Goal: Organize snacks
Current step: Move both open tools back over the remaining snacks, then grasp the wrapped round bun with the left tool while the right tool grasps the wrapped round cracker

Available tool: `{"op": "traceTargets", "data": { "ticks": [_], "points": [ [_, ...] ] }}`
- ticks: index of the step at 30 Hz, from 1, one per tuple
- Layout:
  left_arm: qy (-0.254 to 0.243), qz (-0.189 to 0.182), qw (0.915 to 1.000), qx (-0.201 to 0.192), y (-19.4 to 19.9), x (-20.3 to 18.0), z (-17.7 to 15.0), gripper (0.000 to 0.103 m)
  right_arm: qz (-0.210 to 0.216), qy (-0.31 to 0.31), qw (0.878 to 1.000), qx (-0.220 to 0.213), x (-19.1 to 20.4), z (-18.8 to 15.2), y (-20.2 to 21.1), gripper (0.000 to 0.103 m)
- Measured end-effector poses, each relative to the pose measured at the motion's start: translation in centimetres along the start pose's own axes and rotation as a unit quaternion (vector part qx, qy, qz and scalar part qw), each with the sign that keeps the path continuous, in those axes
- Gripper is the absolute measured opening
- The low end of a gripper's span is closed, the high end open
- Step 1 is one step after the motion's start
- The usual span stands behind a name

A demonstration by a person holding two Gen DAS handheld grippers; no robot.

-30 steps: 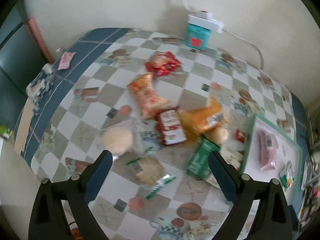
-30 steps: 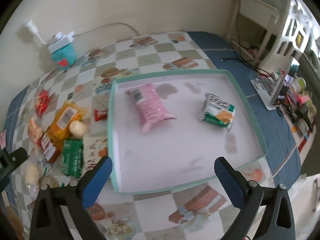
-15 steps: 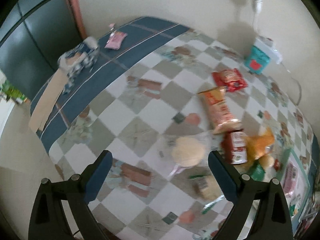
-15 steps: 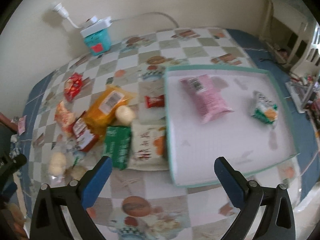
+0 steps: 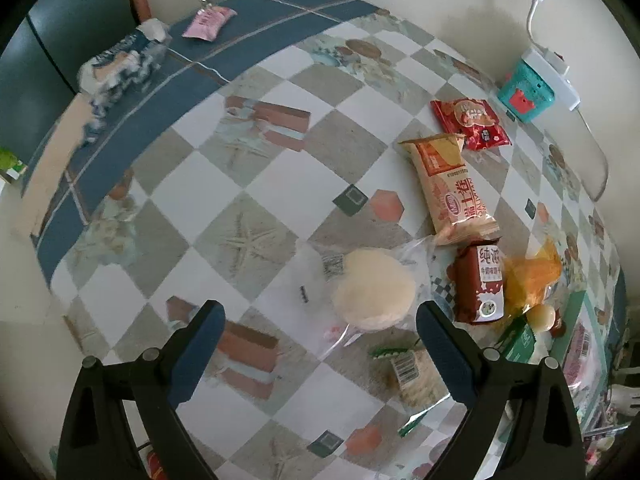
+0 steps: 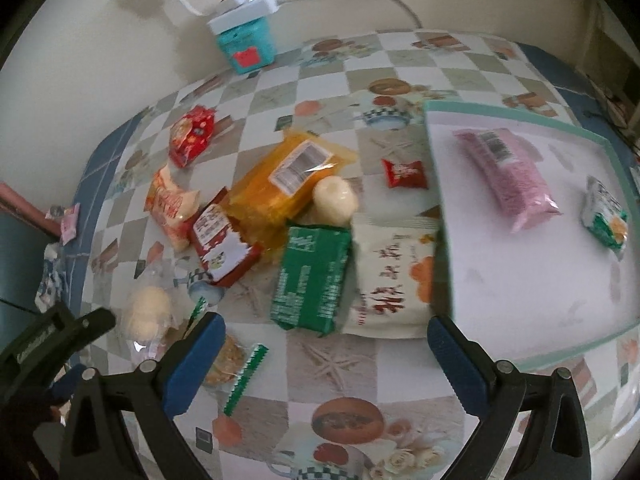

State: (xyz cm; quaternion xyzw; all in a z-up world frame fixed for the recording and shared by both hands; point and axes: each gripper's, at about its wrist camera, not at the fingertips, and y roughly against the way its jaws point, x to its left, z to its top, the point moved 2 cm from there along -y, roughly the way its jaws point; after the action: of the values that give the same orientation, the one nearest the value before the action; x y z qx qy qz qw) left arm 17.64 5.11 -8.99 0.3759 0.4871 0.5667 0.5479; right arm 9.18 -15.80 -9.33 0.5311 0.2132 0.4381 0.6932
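Two tools released, left tool (image 5: 320, 330) above clear-wrapped round cake (image 5: 374, 294), right tool (image 6: 326, 340) near green packet (image 6: 312, 278)

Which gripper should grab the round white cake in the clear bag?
Probably left. The left gripper is open with the round cake just ahead between its fingers; the right gripper faces the green packet instead.

Glossy plastic snack wrappers (image 6: 312, 276); tablecloth (image 5: 248, 240) sheened (perhaps vinyl); tray (image 6: 532, 276) matt, smooth.
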Motion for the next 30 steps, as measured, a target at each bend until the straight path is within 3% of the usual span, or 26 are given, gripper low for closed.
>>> {"op": "traceTargets", "data": {
  "ticks": [6,14,21,26,30],
  "points": [
    [-0.012,-0.001,0.9999,0.009,-0.8,0.0,0.5,0.097,0.015,0.037,0.999,0.027,2.8,-0.5,-1.9,0.102],
    [0.033,0.010,0.9993,0.012,-1.2,3.2,1.3,0.096,0.027,0.097,0.994,0.052,6.6,-1.8,-3.7,0.102],
    [0.037,0.002,0.9992,0.014,-1.6,3.7,1.5,0.096,0.019,0.131,0.988,0.077,8.6,-2.9,-5.7,0.102],
    [0.035,-0.020,0.9990,0.022,-1.8,3.1,1.7,0.096,0.006,0.141,0.986,0.084,9.1,-3.5,-6.5,0.099],
    [0.032,-0.038,0.9985,0.021,-1.8,2.4,1.9,0.097,-0.005,0.105,0.991,0.085,7.6,-3.2,-6.8,0.097]
  ]
}}
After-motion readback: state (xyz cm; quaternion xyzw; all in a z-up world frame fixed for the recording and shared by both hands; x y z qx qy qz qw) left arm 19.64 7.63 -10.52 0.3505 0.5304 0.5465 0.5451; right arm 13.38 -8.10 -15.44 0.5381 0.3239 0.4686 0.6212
